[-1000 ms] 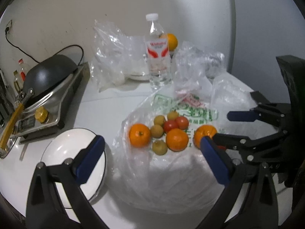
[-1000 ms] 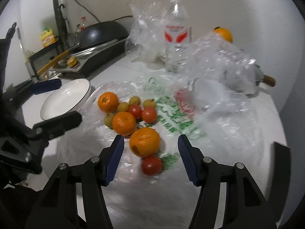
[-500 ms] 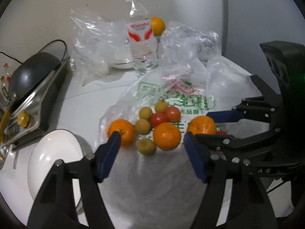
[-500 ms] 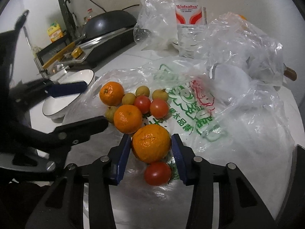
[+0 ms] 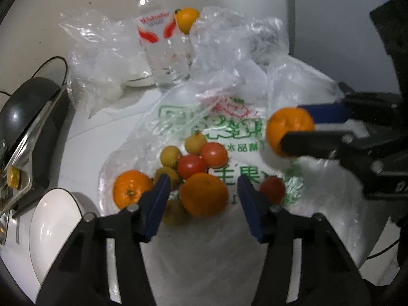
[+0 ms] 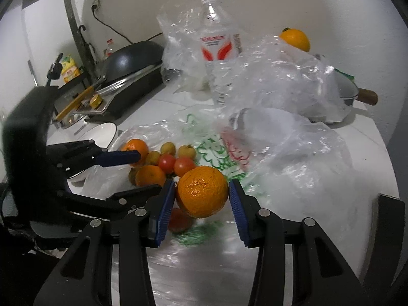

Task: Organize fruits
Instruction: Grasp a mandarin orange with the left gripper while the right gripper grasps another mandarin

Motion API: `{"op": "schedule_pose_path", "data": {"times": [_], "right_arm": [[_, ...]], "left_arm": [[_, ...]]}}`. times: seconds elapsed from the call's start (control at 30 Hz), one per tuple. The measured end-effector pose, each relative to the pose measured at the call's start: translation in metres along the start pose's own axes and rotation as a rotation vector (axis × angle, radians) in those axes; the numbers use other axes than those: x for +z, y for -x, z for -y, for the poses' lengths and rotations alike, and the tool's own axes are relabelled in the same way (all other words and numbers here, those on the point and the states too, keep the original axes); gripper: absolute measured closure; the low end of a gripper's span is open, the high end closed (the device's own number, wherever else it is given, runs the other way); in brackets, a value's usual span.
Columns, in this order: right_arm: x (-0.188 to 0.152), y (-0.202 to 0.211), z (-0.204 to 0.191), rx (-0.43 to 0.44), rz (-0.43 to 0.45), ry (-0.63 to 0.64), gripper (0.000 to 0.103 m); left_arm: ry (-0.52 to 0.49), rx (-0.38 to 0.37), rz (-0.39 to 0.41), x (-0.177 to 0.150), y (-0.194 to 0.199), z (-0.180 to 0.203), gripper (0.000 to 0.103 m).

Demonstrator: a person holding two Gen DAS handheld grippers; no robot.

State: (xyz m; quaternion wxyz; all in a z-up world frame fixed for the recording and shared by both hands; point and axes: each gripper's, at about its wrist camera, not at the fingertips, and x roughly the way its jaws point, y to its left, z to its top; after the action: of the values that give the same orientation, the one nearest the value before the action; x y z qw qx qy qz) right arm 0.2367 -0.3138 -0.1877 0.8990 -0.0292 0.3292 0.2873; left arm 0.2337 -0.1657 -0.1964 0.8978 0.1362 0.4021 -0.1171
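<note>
The right gripper [image 6: 202, 201] clamps a large orange [image 6: 202, 191] at lower centre, while the left gripper [image 5: 202, 199], just closing, straddles another orange [image 5: 204, 194] without pressing.

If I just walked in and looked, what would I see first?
First, the big orange gripped between the blue pads of the right tongs, lifted above the printed plastic bag. Next, the left tongs, which have just been closing around another orange in the fruit pile, pads apparently not yet touching. Behind stands a tall water bottle.
</note>
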Motion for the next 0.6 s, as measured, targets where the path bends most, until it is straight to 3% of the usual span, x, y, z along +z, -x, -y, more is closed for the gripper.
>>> {"op": "schedule_pose_path", "data": {"times": [0.17, 0.6], "right_arm": [[-0.002, 0.003, 0.004, -0.009, 0.010, -0.011, 0.057], [0.004, 0.018, -0.021, -0.039, 0.045, 0.026, 0.057]], "left_arm": [[-0.006, -0.003, -0.035, -0.003, -0.012, 0.001, 0.061], [0.030, -0.052, 0.054, -0.007, 0.023, -0.008, 0.061]]}}
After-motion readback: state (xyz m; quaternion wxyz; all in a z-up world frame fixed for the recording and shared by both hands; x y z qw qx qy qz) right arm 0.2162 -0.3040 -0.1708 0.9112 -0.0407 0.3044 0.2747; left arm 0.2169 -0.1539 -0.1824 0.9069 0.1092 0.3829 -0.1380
